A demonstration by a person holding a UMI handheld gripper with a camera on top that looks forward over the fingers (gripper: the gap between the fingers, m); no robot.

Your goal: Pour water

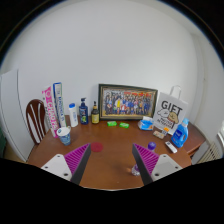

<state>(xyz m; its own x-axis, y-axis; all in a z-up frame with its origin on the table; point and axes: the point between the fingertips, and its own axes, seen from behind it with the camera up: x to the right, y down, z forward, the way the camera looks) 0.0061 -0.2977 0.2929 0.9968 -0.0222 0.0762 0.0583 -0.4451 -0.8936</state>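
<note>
Gripper view: a cup [64,133] stands far left on the tabletop [110,150], bottles [82,111] just behind. The tool [111,163] hangs open and empty, well short; best approach left, level, fingers straddling the vessel.

A framed group photograph [127,101] leans against a white wall at the back of a round wooden table [108,145]. To one side of it stand a dark bottle [95,112], a blue spray bottle [83,111] and an upright boxed item [57,104], with a wooden chair [37,117] drawn up beside the table. On the other side, a white bag printed "GIFT" [170,112] stands behind a blue bottle [181,133]. Two small green objects [118,124] lie on the tabletop in front of the frame.
</note>
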